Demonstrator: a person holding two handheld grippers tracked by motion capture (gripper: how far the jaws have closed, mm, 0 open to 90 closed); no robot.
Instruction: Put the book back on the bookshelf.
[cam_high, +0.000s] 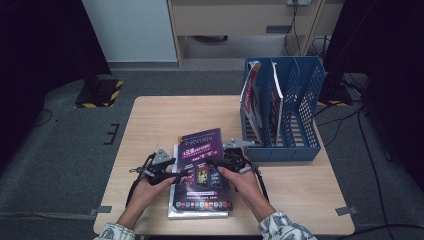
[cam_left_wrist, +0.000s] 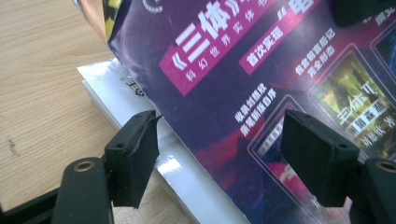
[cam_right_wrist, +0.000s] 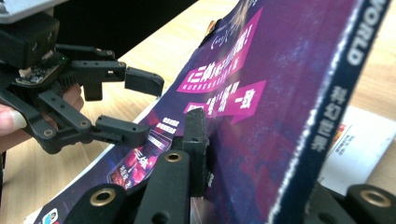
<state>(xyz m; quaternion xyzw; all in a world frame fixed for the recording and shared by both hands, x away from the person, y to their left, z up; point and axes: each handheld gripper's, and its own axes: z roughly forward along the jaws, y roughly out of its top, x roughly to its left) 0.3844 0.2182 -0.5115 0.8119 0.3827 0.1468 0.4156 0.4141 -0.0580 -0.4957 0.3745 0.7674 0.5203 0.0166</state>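
Looking down in the high view, I see the purple magazine (cam_high: 202, 167) lying on top of a white stack (cam_high: 174, 202) near the front edge of the surface (cam_high: 150, 120), with my left gripper (cam_high: 172, 173) at its left edge and my right gripper (cam_high: 220, 165) at its right edge. A blue file rack (cam_high: 300, 100) stands at the far right, two magazines already in its left slots. Grey carpet, cables and dark stands surround the surface.

In the left gripper view, my fingers (cam_left_wrist: 133, 156) stand released, spread to either side of the magazine's lifted left edge; neither pad presses on it. The cover is glossy, so I judge it slippery, and thin enough to sag.

In the right gripper view, my fingers (cam_right_wrist: 194, 149) are clenched on the magazine at its spine edge (cam_right_wrist: 327, 116), which tilts up off the stack. The spine is the stiffest part, so I judge it the best hold; the sheet is light, but floppy away from it. The left gripper (cam_right_wrist: 135, 105) shows beyond, its fingers apart.
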